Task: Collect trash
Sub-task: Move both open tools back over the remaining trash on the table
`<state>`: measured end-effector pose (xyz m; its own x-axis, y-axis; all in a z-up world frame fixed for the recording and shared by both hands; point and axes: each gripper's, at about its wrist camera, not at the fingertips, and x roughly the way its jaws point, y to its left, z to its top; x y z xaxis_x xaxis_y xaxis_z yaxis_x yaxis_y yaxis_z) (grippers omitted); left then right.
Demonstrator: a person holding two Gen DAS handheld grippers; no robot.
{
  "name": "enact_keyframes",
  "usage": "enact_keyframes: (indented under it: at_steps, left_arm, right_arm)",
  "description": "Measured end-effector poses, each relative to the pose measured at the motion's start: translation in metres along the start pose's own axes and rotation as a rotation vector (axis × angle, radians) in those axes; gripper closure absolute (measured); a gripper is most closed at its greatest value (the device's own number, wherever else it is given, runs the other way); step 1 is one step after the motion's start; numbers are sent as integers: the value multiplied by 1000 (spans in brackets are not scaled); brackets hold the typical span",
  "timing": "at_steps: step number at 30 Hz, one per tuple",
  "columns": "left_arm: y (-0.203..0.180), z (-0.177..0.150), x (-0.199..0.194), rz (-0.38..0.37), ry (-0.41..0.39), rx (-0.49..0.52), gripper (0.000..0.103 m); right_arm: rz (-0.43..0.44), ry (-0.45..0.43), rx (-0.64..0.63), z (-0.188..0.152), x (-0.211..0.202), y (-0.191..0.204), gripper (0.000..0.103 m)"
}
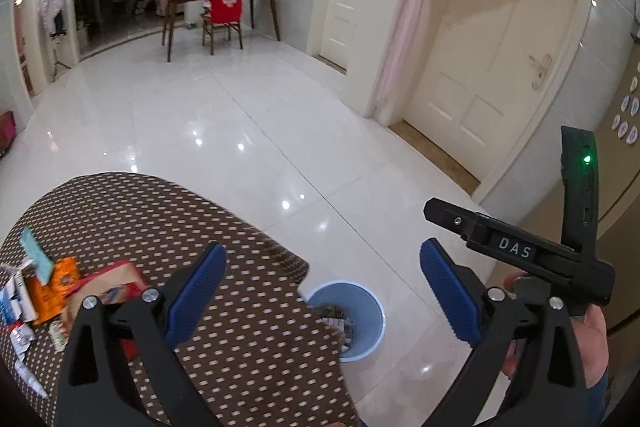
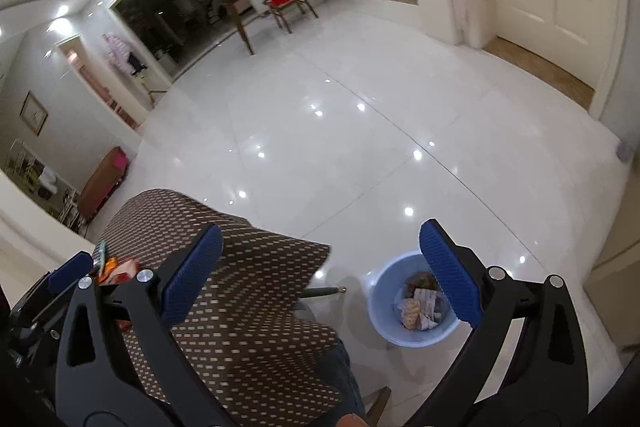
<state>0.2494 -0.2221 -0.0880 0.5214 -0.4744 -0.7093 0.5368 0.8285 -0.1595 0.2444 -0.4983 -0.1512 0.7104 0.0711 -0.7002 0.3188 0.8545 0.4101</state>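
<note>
While both my grippers hang above the near edge of the table (image 1: 248, 307), neither has hold of anything: my left gripper (image 1: 322, 291) is spread wide with nothing between its blue pads, and my right gripper (image 2: 320, 275) is just as wide and just as bare. I judge that I am between pieces, with some trash already binned and the next pick not yet begun.

From the left wrist, the blue bin (image 1: 360, 319) stands on the white floor just off the table's corner, low between my fingers at about 6 o'clock, partly hidden by the dotted brown cloth. From the right wrist, the same bin (image 2: 384, 323) shows at about 5 o'clock, tucked against my right finger, with crumpled wrappers (image 2: 420, 305) lying inside it.

What is left sits well apart from the bin, on the far left of the tabletop: a pile of trash (image 1: 48, 291) at about 8 o'clock from my left gripper, made up of an orange packet (image 1: 60, 287), a teal card (image 1: 38, 255), a reddish carton (image 1: 116, 281) and white scraps. From the right wrist only a sliver of that pile shows, at 9 o'clock.

My next move, as I judge it, calls for swinging the left gripper toward 8 o'clock, lowering over one loose piece and closing on it. The orange packet looks flat and thin, so I would need to catch an edge.
</note>
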Motion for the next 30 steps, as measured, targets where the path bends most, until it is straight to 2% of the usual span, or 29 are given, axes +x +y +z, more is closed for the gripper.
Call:
enact_keyframes:
  at_steps: [9,17,30]
  left_arm:
    - [56,-16,-49,68,-60,-97,7]
    - [107,-40,-87,192,-112,-203,7]
    - [220,-112,-135,405,-131,-443,7]
  right_arm:
    - [78,-9,-115,-5,-4,72,6]
    - [149,36,-235,-24,9,138,6]
    - [211,131,-411,-72,38,225,6]
